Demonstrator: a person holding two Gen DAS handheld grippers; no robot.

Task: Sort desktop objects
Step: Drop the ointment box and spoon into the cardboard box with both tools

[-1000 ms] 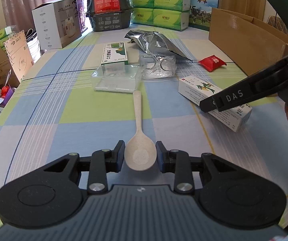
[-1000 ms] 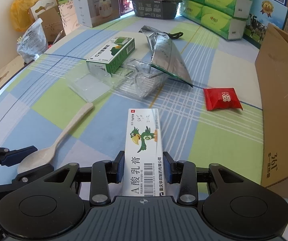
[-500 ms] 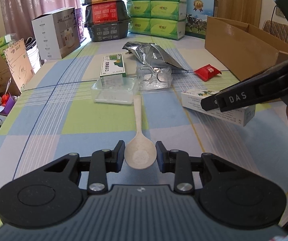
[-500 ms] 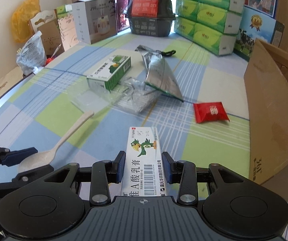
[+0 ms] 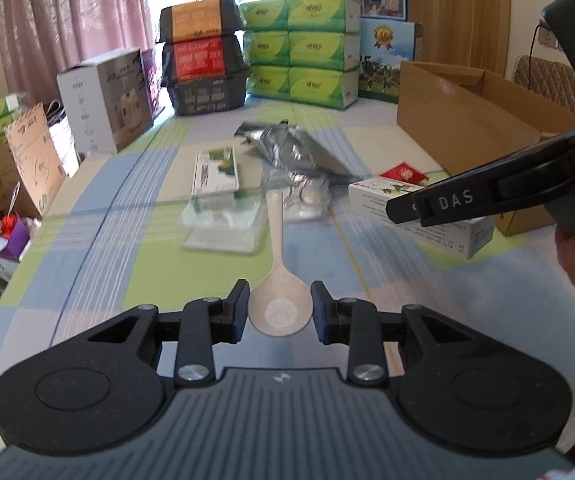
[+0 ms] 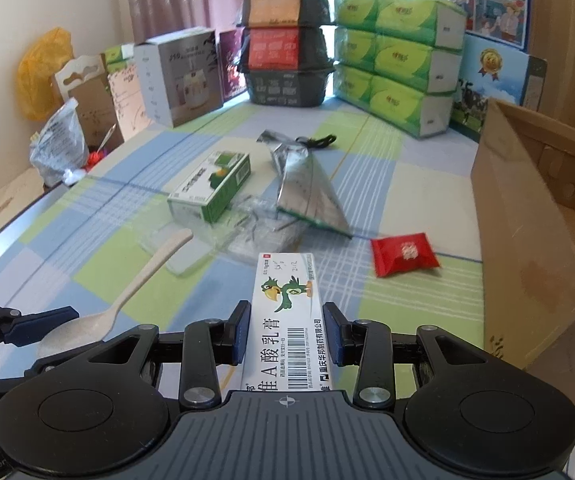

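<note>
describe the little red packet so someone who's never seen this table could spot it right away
Start at the big open cardboard box on the right side of the checked tablecloth. Just left of its near wall, lying flat on the cloth, is the red packet, beyond the white ointment box. It is the only red thing among the loose items; the crumpled foil bag behind it is silver.
</note>
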